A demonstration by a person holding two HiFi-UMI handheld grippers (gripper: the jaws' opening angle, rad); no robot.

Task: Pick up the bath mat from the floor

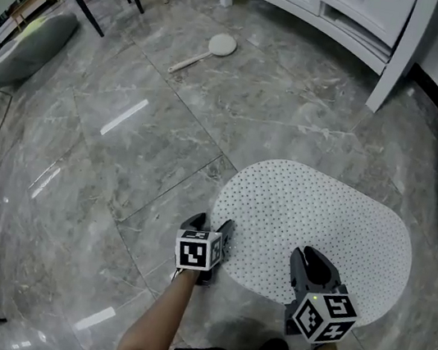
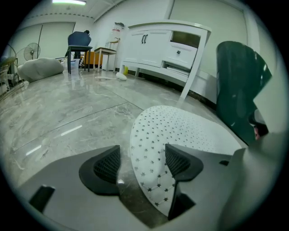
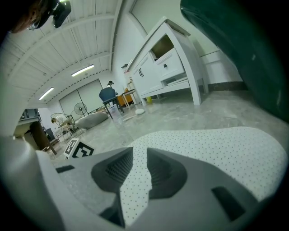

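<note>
1. Position of the work: the bath mat (image 1: pixel 319 220) lies flat on the floor (image 1: pixel 123 154), in front of a white cabinet (image 1: pixel 314 3). It is white, oval and dotted with small stars.
2. Left gripper (image 2: pixel 142 162): the jaws stand wide apart and hold nothing. The mat's left rim runs between them, with one pad over bare floor and the other over the mat.
3. Right gripper (image 3: pixel 139 169): the jaws stand only narrowly apart, over the mat's near rim. Dotted mat surface shows through the gap. No pinched fold is visible, so this gripper is judged empty.
4. Hazard, missed rim: the rim lies tight on the floor. If the left jaws close without the lower pad getting under it, they probably scrape the top and shut on nothing.
5. Hazard, skidding: the floor is glossy. A sideways push from either gripper may slide the mat away instead of lifting it.
6. Hazard, narrow gap: the right jaws may be too close together to take in a fold.
7. Hazard, sag: the mat looks thin and limp, and a hold on one rim alone may let it droop or slip.
8. Markings: no brand, label or readable writing. Only black-and-white square markers appear on the grippers' cubes.
</note>
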